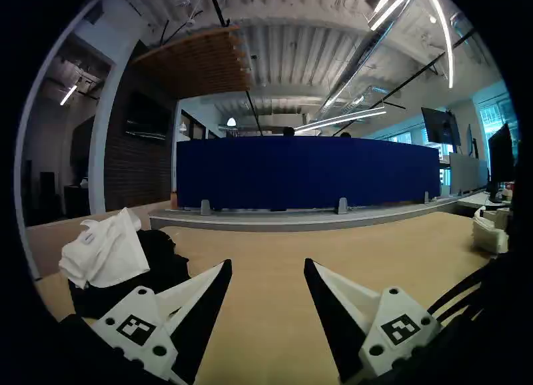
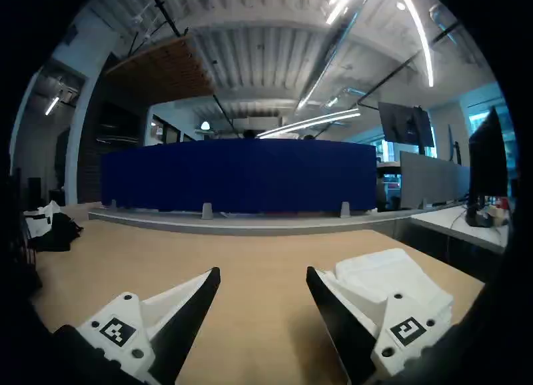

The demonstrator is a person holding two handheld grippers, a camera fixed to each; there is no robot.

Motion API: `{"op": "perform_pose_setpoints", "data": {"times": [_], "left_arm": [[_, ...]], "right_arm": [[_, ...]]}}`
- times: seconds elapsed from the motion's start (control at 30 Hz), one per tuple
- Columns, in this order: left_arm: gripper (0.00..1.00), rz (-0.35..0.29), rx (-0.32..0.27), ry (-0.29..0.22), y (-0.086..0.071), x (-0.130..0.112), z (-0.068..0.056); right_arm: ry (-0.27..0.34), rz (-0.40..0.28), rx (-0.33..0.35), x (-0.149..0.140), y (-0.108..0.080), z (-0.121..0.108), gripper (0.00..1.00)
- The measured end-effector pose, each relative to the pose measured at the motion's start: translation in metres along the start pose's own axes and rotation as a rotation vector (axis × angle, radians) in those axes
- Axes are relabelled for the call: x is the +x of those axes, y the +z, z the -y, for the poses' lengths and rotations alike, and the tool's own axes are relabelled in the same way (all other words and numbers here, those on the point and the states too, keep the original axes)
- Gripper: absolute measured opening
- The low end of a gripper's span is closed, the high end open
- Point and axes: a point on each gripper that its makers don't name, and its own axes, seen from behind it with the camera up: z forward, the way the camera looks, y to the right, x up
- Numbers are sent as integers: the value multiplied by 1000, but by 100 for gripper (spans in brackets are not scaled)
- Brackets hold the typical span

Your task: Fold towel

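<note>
Both claws hover low over the wooden counter (image 1: 360, 242), and neither has anything in it. In the left gripper view the left claw (image 1: 266, 264) is spread wide at the bottom of the frame, with bare counter between its fingers. In the right gripper view the right claw (image 2: 263, 272) is just as wide open and just as empty.

The white towel (image 1: 103, 252) lies crumpled at the lower left of the left gripper view. It is heaped on a black cloth (image 1: 163, 265), just beyond the tip of that claw's left-hand finger. The same heap shows small at the far left edge of the right gripper view, well apart from the right claw. A white folded stack (image 2: 393, 275) sits at the lower right of the right gripper view, partly behind that claw's right-hand finger. It also shows at the right edge of the left gripper view. It looks like finished work, though that cannot be told for sure. A blue partition (image 1: 300, 172) closes off the back of the counter.

No fold appears to be under way, so the step in hand seems to be fetching a towel. The next move calls for the left claw to swing toward the heap and pinch an edge of the white towel without catching the black cloth beneath. The towel then needs to be drawn onto the open counter, where both claws can find corners and spread it flat.
</note>
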Motion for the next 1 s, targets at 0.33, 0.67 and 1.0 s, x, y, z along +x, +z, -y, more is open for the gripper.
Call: {"op": "perform_pose_setpoints", "data": {"times": [0.33, 0.67, 1.0], "left_arm": [[80, 1, 0, 0, 0, 1, -1], [80, 1, 0, 0, 0, 0, -1], [80, 1, 0, 0, 0, 0, -1]], "right_arm": [[-1, -28, -1, 5, -4, -1, 100], [0, -32, 4, 3, -5, 0, 100], [0, -33, 4, 2, -4, 1, 100]]}}
